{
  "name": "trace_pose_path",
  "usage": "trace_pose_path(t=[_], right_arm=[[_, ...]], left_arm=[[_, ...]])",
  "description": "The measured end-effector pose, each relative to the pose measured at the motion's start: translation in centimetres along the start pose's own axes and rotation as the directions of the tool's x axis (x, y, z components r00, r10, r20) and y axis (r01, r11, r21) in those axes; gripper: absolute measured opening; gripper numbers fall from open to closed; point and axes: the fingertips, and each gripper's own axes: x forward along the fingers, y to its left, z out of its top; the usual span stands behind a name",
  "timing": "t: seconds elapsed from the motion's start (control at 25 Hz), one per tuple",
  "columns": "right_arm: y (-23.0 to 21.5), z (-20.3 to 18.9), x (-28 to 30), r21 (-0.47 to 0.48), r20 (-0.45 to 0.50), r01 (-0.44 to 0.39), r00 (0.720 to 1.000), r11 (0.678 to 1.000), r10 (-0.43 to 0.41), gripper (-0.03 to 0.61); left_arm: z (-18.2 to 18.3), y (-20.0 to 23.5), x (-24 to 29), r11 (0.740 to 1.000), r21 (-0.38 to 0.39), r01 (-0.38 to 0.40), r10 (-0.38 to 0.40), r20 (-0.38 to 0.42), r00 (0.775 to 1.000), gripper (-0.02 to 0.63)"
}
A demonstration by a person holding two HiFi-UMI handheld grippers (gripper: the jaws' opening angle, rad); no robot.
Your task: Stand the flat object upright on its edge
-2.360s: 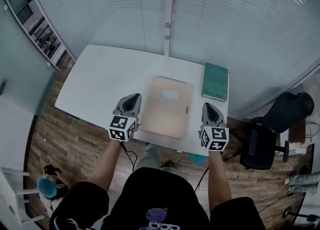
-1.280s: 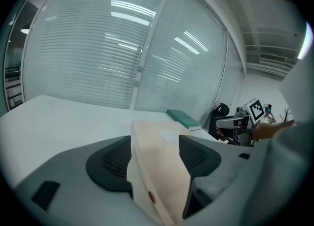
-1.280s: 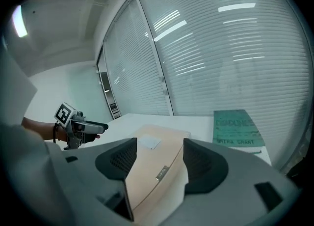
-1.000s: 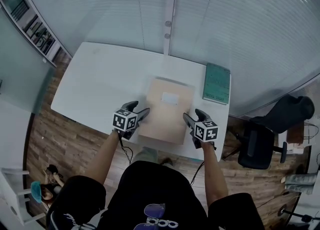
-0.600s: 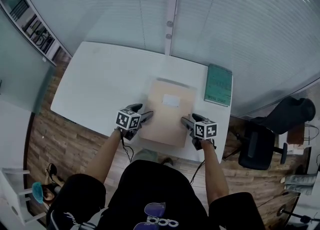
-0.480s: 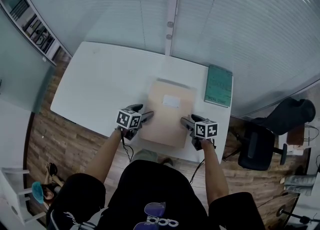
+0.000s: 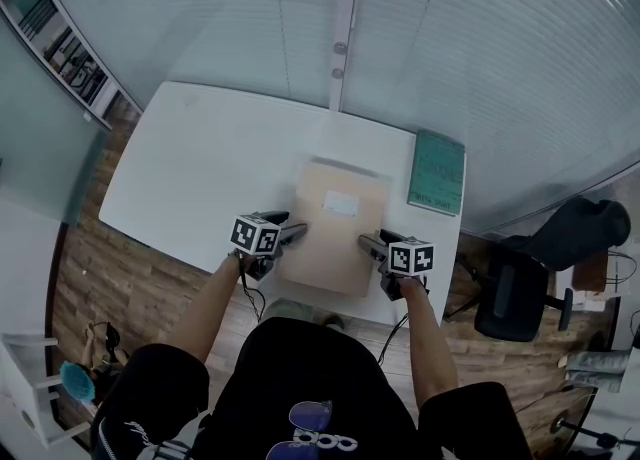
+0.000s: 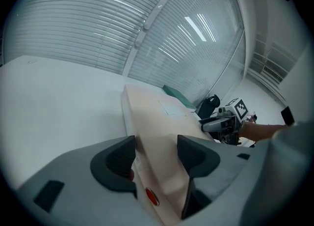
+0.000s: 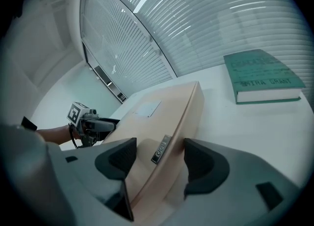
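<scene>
A flat tan box folder [image 7: 335,223] with a white label lies on the white table [image 7: 210,163], near its front edge. My left gripper [image 7: 297,232] holds the folder's left edge and my right gripper [image 7: 366,242] its right edge, both near the front corners. In the left gripper view the folder [image 8: 157,122] fills the gap of the left gripper [image 8: 156,154]. The right gripper view shows the folder [image 9: 162,117], with its small clasp, held in the right gripper [image 9: 159,158]. Both are shut on the folder.
A green book [image 7: 436,172] lies flat at the table's far right corner, also visible as the green book [image 9: 262,75] beyond the folder. Window blinds run behind the table. A black office chair [image 7: 510,288] stands to the right on the wood floor.
Both grippers came down from hovering at the table's front and moved inward onto the folder's left and right edges. Over the last half second they have barely shifted.
</scene>
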Motion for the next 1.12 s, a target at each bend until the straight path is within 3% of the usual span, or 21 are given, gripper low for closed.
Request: trace_pose_path(t=[0.68, 1.12], right_arm=[[0.5, 0.2, -0.2, -0.009, 0.037, 0.029, 0.999, 1.0, -0.029, 0.298], [1.1, 1.1, -1.1, -0.052, 0.063, 0.051, 0.997, 0.997, -0.048, 0.298]], left_arm=[[0.0, -0.5, -0.4, 0.999, -0.007, -0.037, 0.037, 0.007, 0.999, 0.282], [0.9, -1.3, -1.1, 0.998, 0.033, -0.06, 0.059, 0.037, 0.998, 0.282]])
